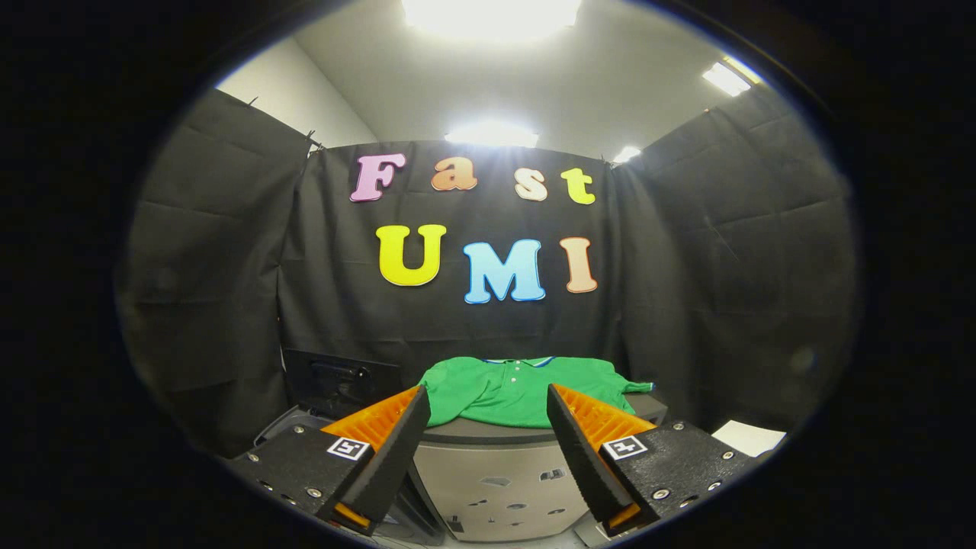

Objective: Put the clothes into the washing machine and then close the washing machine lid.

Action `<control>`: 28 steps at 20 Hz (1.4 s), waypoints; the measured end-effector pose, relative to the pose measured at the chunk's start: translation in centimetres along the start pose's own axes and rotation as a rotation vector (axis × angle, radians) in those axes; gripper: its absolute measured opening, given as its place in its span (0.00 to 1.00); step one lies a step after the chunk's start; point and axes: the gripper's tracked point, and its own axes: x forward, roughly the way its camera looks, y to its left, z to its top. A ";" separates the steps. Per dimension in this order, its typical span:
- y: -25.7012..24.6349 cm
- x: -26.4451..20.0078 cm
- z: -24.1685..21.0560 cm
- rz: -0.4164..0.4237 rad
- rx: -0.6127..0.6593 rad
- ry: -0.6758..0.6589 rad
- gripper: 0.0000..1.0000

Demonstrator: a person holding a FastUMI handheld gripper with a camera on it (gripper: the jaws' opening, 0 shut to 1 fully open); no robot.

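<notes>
A green polo shirt (518, 389) lies spread on the flat top of a grey cabinet-like unit (496, 473), straight ahead of my fingers and beyond them. To the left of that unit stands the washing machine (305, 427), dark, with its black lid (339, 381) raised upright against the booth wall. My gripper (485, 412) is open, its two orange-and-black fingers spread wide with nothing between them. The left finger (381, 442) overlaps the washing machine's opening, hiding most of it.
Black cloth walls close in the booth on the left, back and right. A white sheet or board (751, 437) lies low at the right, beside the grey unit. Bright ceiling lights shine overhead.
</notes>
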 end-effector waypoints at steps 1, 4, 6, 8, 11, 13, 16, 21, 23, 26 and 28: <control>-0.3 0.6 0.2 0.000 -0.004 0.002 0.95; -0.8 2.7 1.0 0.004 -0.011 0.004 0.95; -1.0 4.1 1.4 0.008 -0.014 0.007 0.95; -1.1 5.5 1.6 0.018 -0.011 0.017 0.95; -1.4 7.6 1.8 0.027 -0.010 0.034 0.95; -1.6 9.1 2.0 0.031 -0.005 0.043 0.95; -2.1 11.3 1.8 0.037 -0.001 0.068 0.95; -2.5 14.7 0.9 0.049 -0.003 0.128 0.95; -2.5 16.2 0.3 0.062 -0.004 0.165 0.95; -2.5 18.5 -0.8 0.082 -0.001 0.226 0.95; -2.8 20.0 -1.8 0.083 -0.004 0.269 0.95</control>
